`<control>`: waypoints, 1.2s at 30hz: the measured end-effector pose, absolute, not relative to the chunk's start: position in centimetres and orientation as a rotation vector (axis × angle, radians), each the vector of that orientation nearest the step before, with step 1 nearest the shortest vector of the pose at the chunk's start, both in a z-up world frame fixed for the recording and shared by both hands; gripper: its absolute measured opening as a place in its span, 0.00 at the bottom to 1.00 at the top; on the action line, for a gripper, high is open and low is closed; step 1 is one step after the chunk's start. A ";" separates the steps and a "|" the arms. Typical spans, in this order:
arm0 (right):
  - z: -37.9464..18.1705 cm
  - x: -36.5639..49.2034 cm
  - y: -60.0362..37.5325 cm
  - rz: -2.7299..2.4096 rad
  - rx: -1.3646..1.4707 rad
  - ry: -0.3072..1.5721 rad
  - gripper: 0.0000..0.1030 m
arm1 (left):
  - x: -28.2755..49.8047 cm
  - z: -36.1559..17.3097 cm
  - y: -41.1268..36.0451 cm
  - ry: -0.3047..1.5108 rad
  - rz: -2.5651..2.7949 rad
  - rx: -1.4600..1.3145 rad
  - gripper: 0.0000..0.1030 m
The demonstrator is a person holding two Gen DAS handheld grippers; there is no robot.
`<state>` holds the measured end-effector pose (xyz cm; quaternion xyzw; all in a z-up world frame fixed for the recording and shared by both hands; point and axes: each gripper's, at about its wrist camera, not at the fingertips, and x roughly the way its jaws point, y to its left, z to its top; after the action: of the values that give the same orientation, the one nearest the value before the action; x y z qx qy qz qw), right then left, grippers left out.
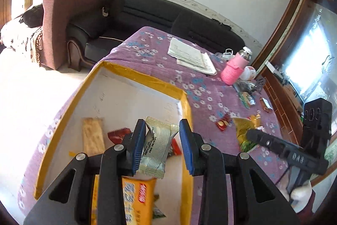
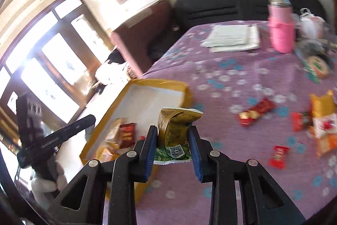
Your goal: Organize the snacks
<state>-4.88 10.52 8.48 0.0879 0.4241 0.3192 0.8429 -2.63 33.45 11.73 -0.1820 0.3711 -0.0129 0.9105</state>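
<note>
Left wrist view: the left gripper point(image 1: 162, 144) pinches a silver-white crinkled foil snack packet point(image 1: 157, 146) between its blue pads, hanging above the yellow-rimmed shallow cardboard box with a white floor point(image 1: 185, 98). Inside the box, a tan cracker packet point(image 1: 92, 136) lies at nine o'clock of the held packet and an orange wrapped bar point(image 1: 139, 197) at six o'clock. Right wrist view: the right gripper point(image 2: 173, 146) is clamped on a gold-and-green foil sachet point(image 2: 174, 132), its top crumpled, held over the purple flowered tablecloth point(image 2: 242, 81) with the box at ten o'clock. Small red wrapped sweets point(image 2: 278, 156) lie loose at three o'clock. Both packets look light, soft and slippery; a mid-body pinch seems safest, since crimped edges could slide free.
</note>
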 end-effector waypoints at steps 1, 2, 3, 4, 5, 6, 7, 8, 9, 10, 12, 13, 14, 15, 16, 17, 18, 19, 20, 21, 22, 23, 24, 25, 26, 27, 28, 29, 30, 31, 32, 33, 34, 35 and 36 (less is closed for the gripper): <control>8.3 -4.8 12.3 0.697 0.166 0.902 0.30 | -2.1 11.5 33.8 0.775 -0.023 -0.379 0.30; 8.0 -4.6 13.7 0.711 0.146 0.905 0.30 | -1.5 11.3 34.2 0.783 -0.022 -0.385 0.30; 7.7 -4.6 14.9 0.721 0.130 0.908 0.30 | -0.9 11.1 34.6 0.794 -0.018 -0.391 0.30; 7.2 -4.3 16.4 0.737 0.116 0.920 0.30 | -0.2 10.7 35.2 0.808 -0.015 -0.401 0.30; 6.7 -4.0 17.5 0.747 0.111 0.932 0.30 | 0.4 10.3 35.6 0.820 -0.011 -0.415 0.30; 6.3 -4.0 18.2 0.754 0.105 0.942 0.30 | 1.1 9.8 36.0 0.833 -0.011 -0.429 0.30; 5.7 -3.5 19.4 0.760 0.093 0.955 0.30 | 1.7 9.3 36.4 0.846 -0.009 -0.441 0.30; 5.2 -3.2 20.2 0.762 0.080 0.963 0.30 | 2.3 8.8 36.7 0.859 -0.003 -0.453 0.30; 4.6 -2.8 21.1 0.761 0.062 0.970 0.30 | 3.0 8.0 37.2 0.874 0.004 -0.466 0.30; 4.0 -2.7 21.8 0.758 0.047 0.978 0.30 | 3.4 7.7 37.4 0.882 0.008 -0.475 0.30; 3.0 -2.1 22.9 0.753 0.028 0.994 0.30 | 4.2 6.6 38.1 0.900 0.016 -0.500 0.30; 2.3 -1.8 23.3 0.753 0.018 1.006 0.30 | 4.5 6.2 38.3 0.909 0.017 -0.511 0.30; 1.7 -1.2 23.6 0.751 0.010 1.014 0.30 | 4.7 5.9 38.5 0.915 0.018 -0.518 0.30; 1.3 -1.0 23.9 0.746 0.002 1.022 0.30 | 4.8 5.5 38.7 0.921 0.022 -0.518 0.30; 0.8 -0.8 24.2 0.743 -0.002 1.031 0.30 | 4.9 5.3 38.7 0.926 0.027 -0.515 0.30; 0.5 -0.7 24.3 0.742 -0.001 1.037 0.30 | 5.0 5.1 38.8 0.931 0.028 -0.514 0.30; 0.3 -0.6 24.3 0.741 0.000 1.041 0.30 | 5.1 4.9 38.8 0.937 0.026 -0.516 0.30; 0.0 -0.5 24.4 0.741 0.000 1.046 0.30 | 5.2 4.7 38.8 0.941 0.026 -0.518 0.30; -0.2 -0.3 24.6 0.740 -0.003 1.048 0.30 | 5.2 4.7 38.9 0.942 0.028 -0.516 0.30; -0.4 -0.2 24.6 0.739 -0.006 1.049 0.30 | 5.3 4.6 38.9 0.943 0.031 -0.515 0.30; -0.5 -0.1 24.7 0.737 -0.009 1.048 0.30 | 5.4 4.6 38.9 0.942 0.030 -0.517 0.30; -0.5 -0.1 24.7 0.738 -0.009 1.046 0.31 | 5.4 4.6 38.9 0.942 0.029 -0.518 0.30; -0.6 -0.1 24.7 0.738 -0.010 1.042 0.32 | 5.4 4.6 38.8 0.941 0.027 -0.518 0.31; -0.5 -0.1 24.6 0.735 -0.010 1.034 0.32 | 5.4 4.7 38.8 0.940 0.025 -0.519 0.32; -0.4 -0.2 24.6 0.731 -0.008 1.028 0.33 | 5.3 4.8 38.7 0.937 0.022 -0.519 0.32; -0.3 -0.2 24.4 0.729 -0.003 1.022 0.33 | 5.2 5.1 38.6 0.933 0.015 -0.517 0.32; 0.1 -0.4 24.1 0.729 0.007 1.009 0.35 | 4.9 5.4 38.3 0.924 0.008 -0.509 0.32; 0.4 -0.6 23.8 0.729 0.012 0.995 0.35 | 4.6 5.8 38.0 0.914 0.007 -0.498 0.32; 0.8 -0.9 23.6 0.729 0.014 0.980 0.36 | 3.9 6.6 37.4 0.895 0.008 -0.474 0.32; 1.6 -1.5 23.1 0.728 0.013 0.956 0.36 | 3.3 7.3 36.9 0.876 0.013 -0.449 0.32; 2.2 -1.9 22.6 0.725 0.010 0.935 0.37 | 2.5 8.1 36.3 0.854 0.024 -0.422 0.32; 2.8 -2.3 22.1 0.720 0.009 0.912 0.38 | 1.9 8.8 35.7 0.831 0.035 -0.397 0.36; 3.6 -3.0 21.3 0.710 0.013 0.882 0.40 | 1.1 9.7 35.0 0.802 0.049 -0.369 0.41; 4.2 -3.5 20.6 0.700 0.018 0.859 0.41 | 0.1 10.6 34.3 0.764 0.073 -0.336 0.55; 4.8 -4.0 19.8 0.689 0.024 0.838 0.43 | -1.2 11.7 33.4 0.713 0.110 -0.298 0.70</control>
<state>-3.99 19.84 4.79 0.0115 0.3988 0.3280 0.8563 -1.22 33.39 11.65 -0.1455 0.3473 0.0537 0.9248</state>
